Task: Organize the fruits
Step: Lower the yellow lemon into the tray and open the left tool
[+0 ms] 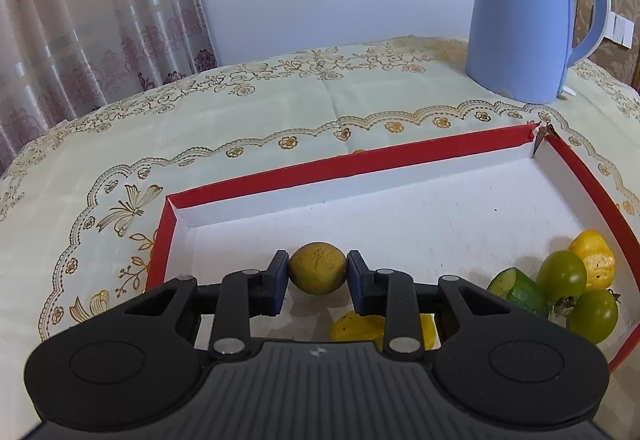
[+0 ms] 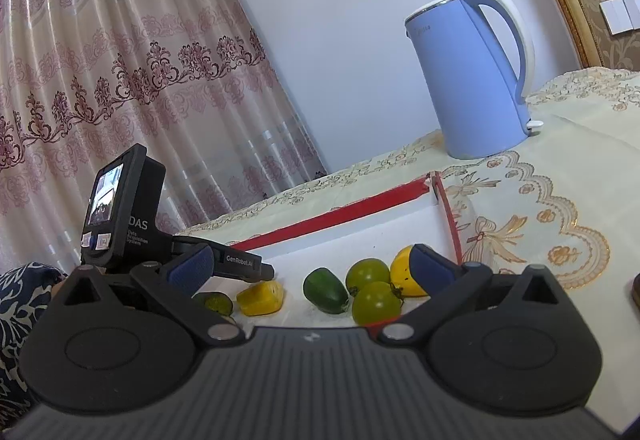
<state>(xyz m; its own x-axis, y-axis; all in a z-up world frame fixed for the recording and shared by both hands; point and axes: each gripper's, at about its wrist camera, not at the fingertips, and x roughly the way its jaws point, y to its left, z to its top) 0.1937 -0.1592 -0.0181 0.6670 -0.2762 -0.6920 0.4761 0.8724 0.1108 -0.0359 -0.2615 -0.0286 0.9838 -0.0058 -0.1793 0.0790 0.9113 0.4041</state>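
A shallow red-edged box [image 1: 360,163] with a white floor lies on the table. My left gripper [image 1: 318,272] is shut on a round yellow-green fruit [image 1: 318,267] low inside the box. A yellow piece [image 1: 352,326] lies under its right finger. At the box's right side sit two green tomatoes [image 1: 562,278], a green piece [image 1: 518,290] and a yellow piece [image 1: 596,256]. My right gripper [image 2: 308,268] is open and empty above the same fruits: green tomatoes [image 2: 376,302], a green piece [image 2: 325,290], yellow pieces [image 2: 262,298]. The left gripper body [image 2: 120,215] shows at its left.
A light blue electric kettle [image 1: 520,15] stands at the table's back right, behind the box. An embroidered cream tablecloth [image 1: 240,111] covers the table. Patterned curtains [image 2: 120,59] hang at the left, a wall behind.
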